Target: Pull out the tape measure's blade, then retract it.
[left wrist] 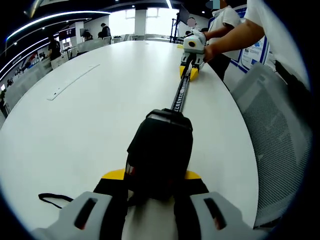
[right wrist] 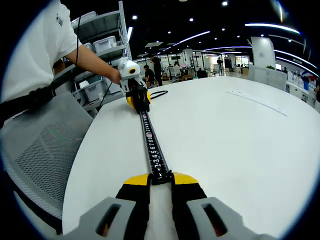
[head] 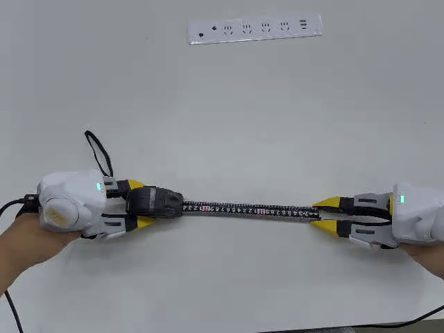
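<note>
The left gripper (head: 141, 203) clamps the case (head: 155, 202). Right of the case the blade (head: 250, 209) stretches to the right gripper (head: 319, 214), well apart, whose jaws pinch its tip. The pull-out looks about done; retracting calls for easing the tip back toward the case, blade kept straight.

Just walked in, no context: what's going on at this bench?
A person holds a gripper in each hand. The left gripper is shut on the tape measure, the right gripper on the blade tip. The blade is pulled out straight between them over the table, not yet retracted.
</note>
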Motion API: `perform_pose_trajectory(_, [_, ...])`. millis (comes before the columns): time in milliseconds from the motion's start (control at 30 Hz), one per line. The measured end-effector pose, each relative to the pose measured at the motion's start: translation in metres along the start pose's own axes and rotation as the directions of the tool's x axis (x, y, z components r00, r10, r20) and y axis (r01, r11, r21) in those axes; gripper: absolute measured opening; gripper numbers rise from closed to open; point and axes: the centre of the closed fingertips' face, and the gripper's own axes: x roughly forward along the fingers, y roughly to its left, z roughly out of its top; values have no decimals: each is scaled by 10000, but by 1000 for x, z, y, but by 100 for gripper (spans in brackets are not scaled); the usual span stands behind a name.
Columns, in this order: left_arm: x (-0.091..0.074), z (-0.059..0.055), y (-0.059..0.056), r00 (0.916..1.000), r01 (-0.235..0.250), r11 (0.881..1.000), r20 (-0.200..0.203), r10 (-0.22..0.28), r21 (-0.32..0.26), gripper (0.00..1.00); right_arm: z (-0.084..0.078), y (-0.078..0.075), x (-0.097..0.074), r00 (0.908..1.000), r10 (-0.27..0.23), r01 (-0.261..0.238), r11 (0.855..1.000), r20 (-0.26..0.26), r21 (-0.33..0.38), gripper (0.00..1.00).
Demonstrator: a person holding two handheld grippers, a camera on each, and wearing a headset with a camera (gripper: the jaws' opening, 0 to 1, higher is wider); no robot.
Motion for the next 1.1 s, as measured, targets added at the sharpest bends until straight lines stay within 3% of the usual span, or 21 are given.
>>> perform_pose_trajectory(667, [-3, -4, 1, 9995, -257, 9996, -194, 255, -129, 42, 7, 8, 5, 9997, -258, 258, 9992, -17, 311, 25])
perform_pose_trajectory(1000, [-7, 3, 1, 9989, -467, 9982, -18, 467, -387, 43, 11, 6, 1, 9984, -556, 551, 9975, 106, 453, 25])
perform_pose_trajectory(1100, [-7, 5, 0, 9984, -571, 9973, -22, 570, -466, 44, 15, 4, -2, 9961, -806, 783, 9951, 365, 608, 25])
